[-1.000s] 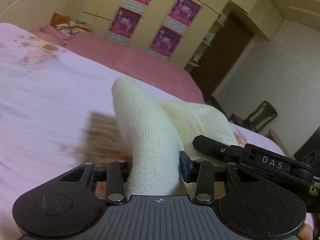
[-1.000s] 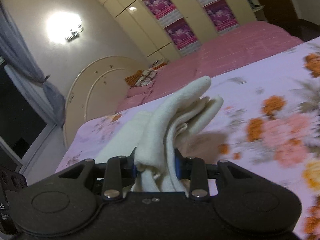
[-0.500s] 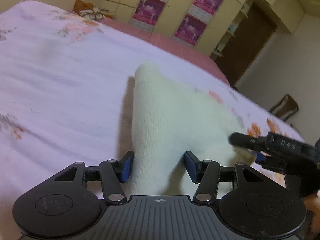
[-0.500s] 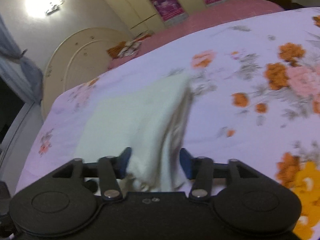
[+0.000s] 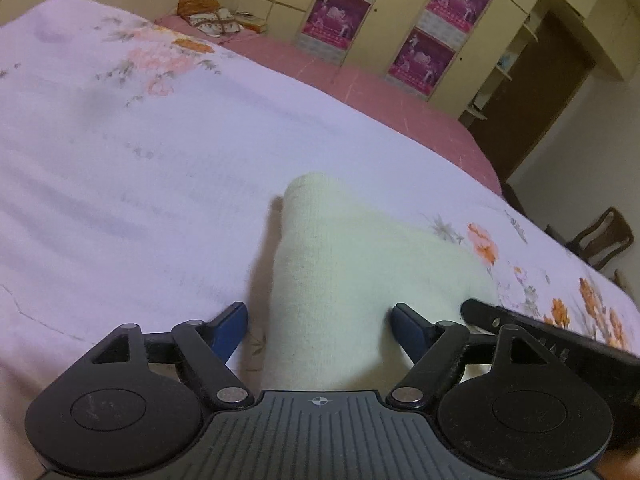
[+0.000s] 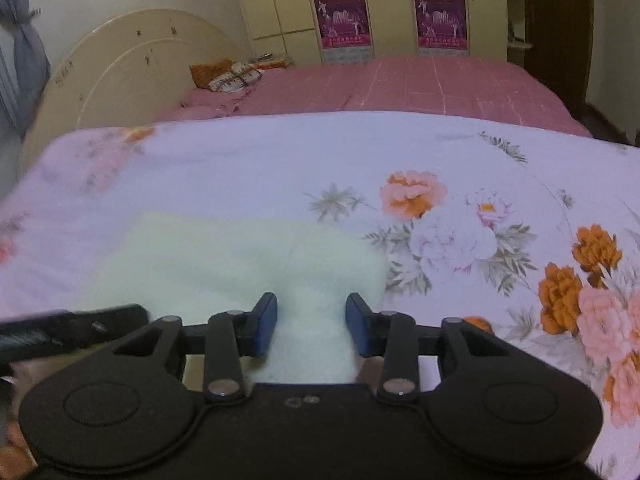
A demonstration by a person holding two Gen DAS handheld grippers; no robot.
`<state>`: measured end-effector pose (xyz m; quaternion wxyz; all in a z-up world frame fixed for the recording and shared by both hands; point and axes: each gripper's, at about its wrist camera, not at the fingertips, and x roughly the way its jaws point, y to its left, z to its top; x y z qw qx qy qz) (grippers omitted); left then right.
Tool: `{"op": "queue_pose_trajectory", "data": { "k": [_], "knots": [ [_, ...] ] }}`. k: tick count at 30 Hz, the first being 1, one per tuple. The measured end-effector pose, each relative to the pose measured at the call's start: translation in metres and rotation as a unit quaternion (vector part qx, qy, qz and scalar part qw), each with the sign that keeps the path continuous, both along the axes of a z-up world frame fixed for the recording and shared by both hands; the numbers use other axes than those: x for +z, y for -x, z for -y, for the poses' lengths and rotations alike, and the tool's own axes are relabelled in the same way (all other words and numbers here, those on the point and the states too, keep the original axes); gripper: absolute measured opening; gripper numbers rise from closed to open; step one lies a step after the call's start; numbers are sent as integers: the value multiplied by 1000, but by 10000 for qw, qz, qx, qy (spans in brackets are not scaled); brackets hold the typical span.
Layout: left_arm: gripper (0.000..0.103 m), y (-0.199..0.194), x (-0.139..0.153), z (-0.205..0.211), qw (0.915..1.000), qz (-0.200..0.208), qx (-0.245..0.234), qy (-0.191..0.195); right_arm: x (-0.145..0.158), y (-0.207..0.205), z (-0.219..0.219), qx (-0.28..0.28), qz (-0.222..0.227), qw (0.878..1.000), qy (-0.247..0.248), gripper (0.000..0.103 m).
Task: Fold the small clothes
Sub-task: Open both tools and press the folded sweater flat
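A cream knit garment lies folded on the floral bedsheet. One near end of it runs up between the jaws of my left gripper. Those jaws are opening and stand wide, with the left pad clear of the cloth. In the right wrist view the garment spreads flat to the left, and a bunched ridge of it rises into my right gripper. Its jaws are closing and the cloth fills the gap between the blue pads. Each view shows the other gripper's black finger at its edge.
The lilac sheet with orange and pink flowers stretches far around the garment. A pink bed with a cream headboard lies behind, then wardrobes with posters. A wooden chair stands past the bed's right edge.
Both grippers came down and laid the raised garment flat on the sheet. The left jaws spread away from the cloth. The right jaws widened, then narrowed again around the cloth.
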<state>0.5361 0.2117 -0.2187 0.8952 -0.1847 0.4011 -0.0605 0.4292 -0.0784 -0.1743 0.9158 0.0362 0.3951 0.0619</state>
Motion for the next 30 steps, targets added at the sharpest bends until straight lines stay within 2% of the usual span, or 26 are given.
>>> {"op": "queue_pose_trajectory", "data": {
  "k": [3,5,7,10,13,16,20,22,24,27,28,30],
  "knots": [
    [79,19,9,-6,9998,106,-114,119,19,14,6,-13,17,9992,-392,38],
    [79,38,17,-17,9996,254,-99,110,36,38,11,41,101,9975,-693,38],
    [79,54,19,-27,9994,323,-94,28,43,70,14,99,34,9973,-727,39],
    [79,78,17,-39,9991,369,-78,-194,42,108,17,51,-237,9959,-866,39],
    [79,94,10,-44,9994,256,-143,-202,34,145,17,-30,-459,9942,-975,36],
    [79,103,4,-40,9993,173,-260,-227,32,162,8,0,-532,9940,-955,27],
    [79,109,-1,-30,9988,93,-409,-263,24,166,-3,-45,-725,9940,-823,26],
    [79,111,-1,-27,9985,102,-450,-281,17,164,-3,-165,-876,9914,-953,26],
    [79,113,-1,-28,9986,100,-447,-271,15,165,-4,-197,-888,9896,-1111,26],
    [79,114,-1,-28,9986,91,-448,-260,15,168,-20,0,-815,9927,-892,25],
    [79,115,0,-27,9985,89,-462,-273,14,166,-25,76,-809,9937,-777,22],
    [79,118,3,-26,9983,94,-501,-277,13,163,-25,86,-748,9952,-632,8]
  ]
}}
